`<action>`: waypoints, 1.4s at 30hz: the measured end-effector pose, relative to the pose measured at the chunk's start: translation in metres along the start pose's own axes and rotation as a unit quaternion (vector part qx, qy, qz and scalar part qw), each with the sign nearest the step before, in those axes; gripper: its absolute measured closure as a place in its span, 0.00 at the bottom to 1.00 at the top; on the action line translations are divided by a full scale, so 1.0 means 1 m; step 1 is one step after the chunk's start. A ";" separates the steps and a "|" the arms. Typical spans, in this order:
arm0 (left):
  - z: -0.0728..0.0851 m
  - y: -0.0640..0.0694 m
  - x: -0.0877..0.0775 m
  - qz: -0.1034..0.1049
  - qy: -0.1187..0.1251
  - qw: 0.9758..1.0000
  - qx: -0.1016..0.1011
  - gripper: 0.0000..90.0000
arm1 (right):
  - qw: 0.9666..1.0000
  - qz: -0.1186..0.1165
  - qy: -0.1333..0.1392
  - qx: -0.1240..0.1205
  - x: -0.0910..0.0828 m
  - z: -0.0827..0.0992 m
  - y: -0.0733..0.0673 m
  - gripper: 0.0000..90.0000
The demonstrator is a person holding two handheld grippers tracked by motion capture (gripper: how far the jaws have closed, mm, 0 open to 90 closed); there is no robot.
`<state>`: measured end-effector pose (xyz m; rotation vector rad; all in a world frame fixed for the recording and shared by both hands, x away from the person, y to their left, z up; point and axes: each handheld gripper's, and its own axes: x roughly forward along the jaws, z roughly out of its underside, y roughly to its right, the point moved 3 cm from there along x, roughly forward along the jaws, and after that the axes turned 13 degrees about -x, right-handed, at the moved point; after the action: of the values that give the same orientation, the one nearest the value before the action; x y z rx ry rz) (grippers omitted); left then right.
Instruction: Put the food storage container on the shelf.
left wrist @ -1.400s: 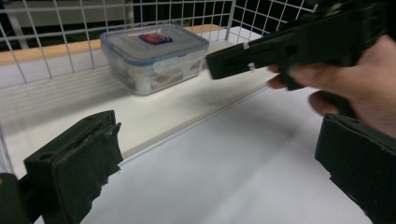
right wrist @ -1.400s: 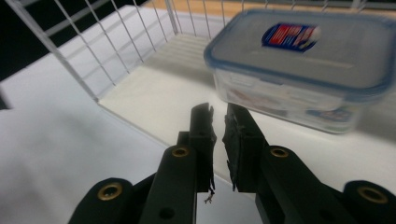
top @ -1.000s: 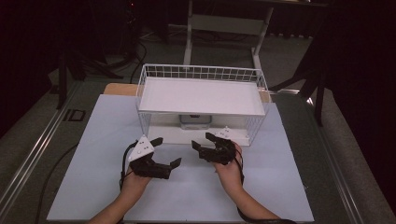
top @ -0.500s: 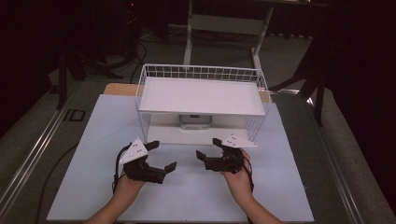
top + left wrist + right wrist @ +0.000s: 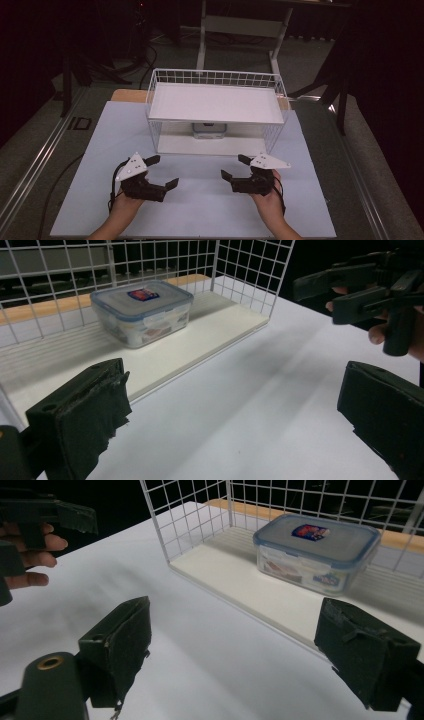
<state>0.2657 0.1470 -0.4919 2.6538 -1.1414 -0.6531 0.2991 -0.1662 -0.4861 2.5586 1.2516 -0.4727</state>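
— So where do the two tools sit?
— Low over the white table top [image 5: 200,210], near the person. The left gripper [image 5: 162,172] is at the near left, the right gripper [image 5: 232,167] at the near right, well apart, their tips turned inward toward each other.
— And the jaws?
— Both pairs spread wide, with nothing between them. In each gripper view the black pads stand at opposite edges with bare table between.
— What else is on the table?
— A white wire basket [image 5: 215,77] at the far middle, with a flat white shelf [image 5: 215,102] on top. Under that shelf, on the basket's floor, sits a clear plastic food container [image 5: 142,310] with a blue-rimmed lid, closed and upright, toward the far side.
— Does either tool touch it?
— No, both are apart from the basket.
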 end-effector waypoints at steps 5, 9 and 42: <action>0.003 -0.002 -0.008 -0.003 0.004 1.000 -0.003 0.01 | 1.000 0.002 -0.005 -0.003 -0.012 0.006 0.002 0.17; 0.007 -0.004 -0.014 -0.010 0.000 1.000 0.001 0.01 | 1.000 0.003 -0.005 0.000 -0.021 0.010 0.004 0.17; 0.047 -0.018 -0.016 -0.014 -0.027 0.999 -0.022 0.01 | 0.999 0.015 -0.043 0.015 -0.058 0.068 0.025 0.17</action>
<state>0.2464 0.1711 -0.5342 2.6346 -1.0921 -0.7507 0.2741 -0.2473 -0.5232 2.5498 1.1832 -0.5920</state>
